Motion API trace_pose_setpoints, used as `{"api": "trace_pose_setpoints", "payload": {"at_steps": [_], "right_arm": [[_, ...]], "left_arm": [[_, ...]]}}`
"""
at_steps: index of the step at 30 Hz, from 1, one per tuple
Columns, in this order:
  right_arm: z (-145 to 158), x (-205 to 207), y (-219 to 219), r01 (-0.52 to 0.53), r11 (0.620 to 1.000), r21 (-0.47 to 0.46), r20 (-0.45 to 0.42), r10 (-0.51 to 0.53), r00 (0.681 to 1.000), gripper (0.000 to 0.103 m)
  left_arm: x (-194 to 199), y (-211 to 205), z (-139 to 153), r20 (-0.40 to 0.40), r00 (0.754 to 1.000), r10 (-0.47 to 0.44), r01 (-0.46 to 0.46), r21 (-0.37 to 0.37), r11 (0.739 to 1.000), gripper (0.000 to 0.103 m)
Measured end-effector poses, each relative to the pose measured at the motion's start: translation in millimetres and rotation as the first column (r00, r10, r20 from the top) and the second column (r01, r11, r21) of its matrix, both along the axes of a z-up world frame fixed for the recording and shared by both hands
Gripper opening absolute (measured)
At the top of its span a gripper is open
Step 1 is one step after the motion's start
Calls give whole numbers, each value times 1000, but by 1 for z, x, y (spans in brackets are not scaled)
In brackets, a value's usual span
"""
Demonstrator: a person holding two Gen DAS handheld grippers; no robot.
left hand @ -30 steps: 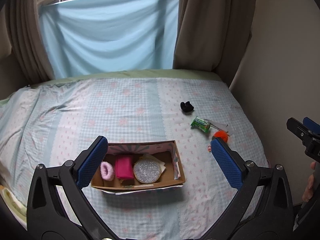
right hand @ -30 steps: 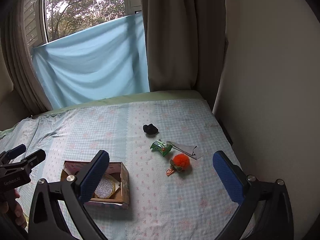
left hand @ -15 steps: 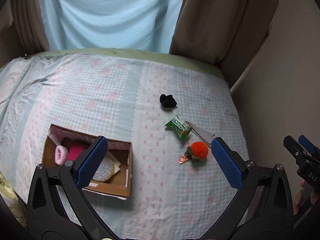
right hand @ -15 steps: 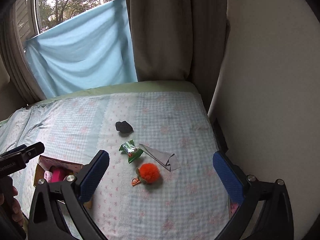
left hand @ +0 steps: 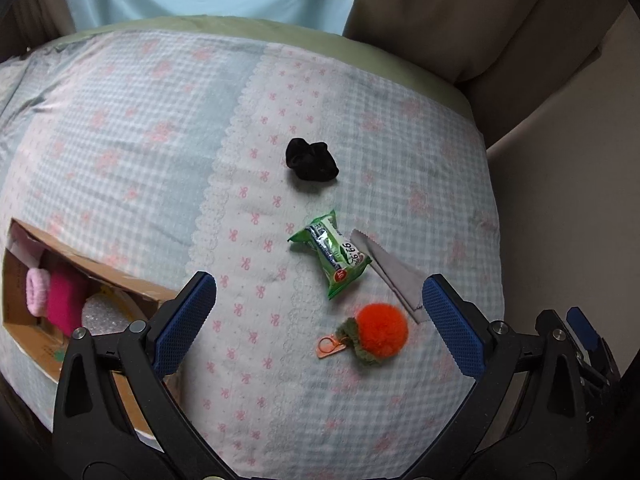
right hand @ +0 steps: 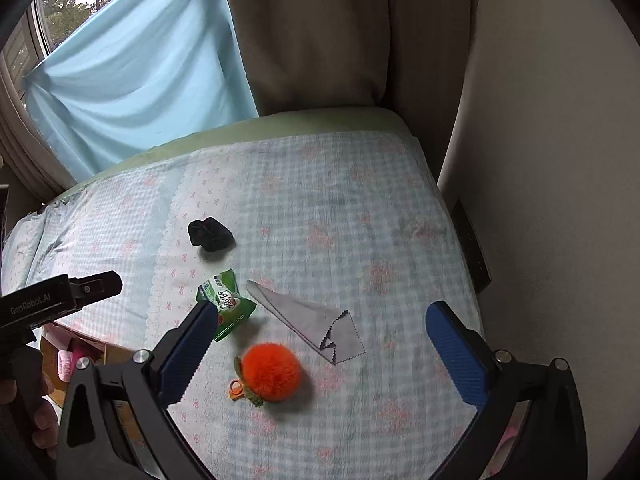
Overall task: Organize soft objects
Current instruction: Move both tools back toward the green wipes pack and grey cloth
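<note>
On the checked bedspread lie a black scrunchie [left hand: 312, 159] [right hand: 211, 233], a green wipes packet [left hand: 334, 258] [right hand: 224, 300], a grey cloth [left hand: 396, 276] [right hand: 312, 322] and an orange pompom keychain [left hand: 378, 335] [right hand: 271, 372]. A cardboard box [left hand: 120, 284] [right hand: 52, 354] at the left holds a pink scrunchie [left hand: 37, 293], a magenta item [left hand: 64, 304] and a silver disc [left hand: 106, 314]. My left gripper [left hand: 320, 322] is open above the bed, the pompom between its fingers' lines. My right gripper [right hand: 320, 350] is open too, hovering over the pompom.
Brown curtains [right hand: 320, 32] and a light blue sheet [right hand: 132, 76] hang behind the bed. A pale wall [right hand: 560, 160] borders the bed's right edge. A hand [right hand: 36, 412] holds the left gripper's handle at the left of the right wrist view.
Both grippers have moved right and down toward the loose items; the pompom, packet and cloth now loom larger. The box has slid to the left edge of both views.
</note>
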State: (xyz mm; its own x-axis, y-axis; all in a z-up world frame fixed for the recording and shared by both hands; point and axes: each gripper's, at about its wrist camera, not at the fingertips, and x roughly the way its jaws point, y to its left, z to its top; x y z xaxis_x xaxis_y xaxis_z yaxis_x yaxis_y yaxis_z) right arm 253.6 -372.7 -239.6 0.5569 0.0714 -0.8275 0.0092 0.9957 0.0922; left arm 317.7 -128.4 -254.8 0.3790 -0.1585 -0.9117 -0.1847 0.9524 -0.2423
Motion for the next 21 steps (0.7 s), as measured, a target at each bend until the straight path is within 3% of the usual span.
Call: {"api": "trace_pose_setpoints", "payload": {"at_steps": [11,19,21], "right_arm": [[-118,55,13,-58,998,-2,-140,58,988,103],[-178,65,27,-83,996,-21,-187,78,979,103],[-184,67,29,-94,995,-25,-190,88,978,97]], "left_arm": [[70,-6,-123,-173,983,54,-64,-55,996,99],[79,-3,-173,-217,973,74,-90,-66,994,94],[80,-3,-177,-210,974,82,-101,-84,991,94]]}}
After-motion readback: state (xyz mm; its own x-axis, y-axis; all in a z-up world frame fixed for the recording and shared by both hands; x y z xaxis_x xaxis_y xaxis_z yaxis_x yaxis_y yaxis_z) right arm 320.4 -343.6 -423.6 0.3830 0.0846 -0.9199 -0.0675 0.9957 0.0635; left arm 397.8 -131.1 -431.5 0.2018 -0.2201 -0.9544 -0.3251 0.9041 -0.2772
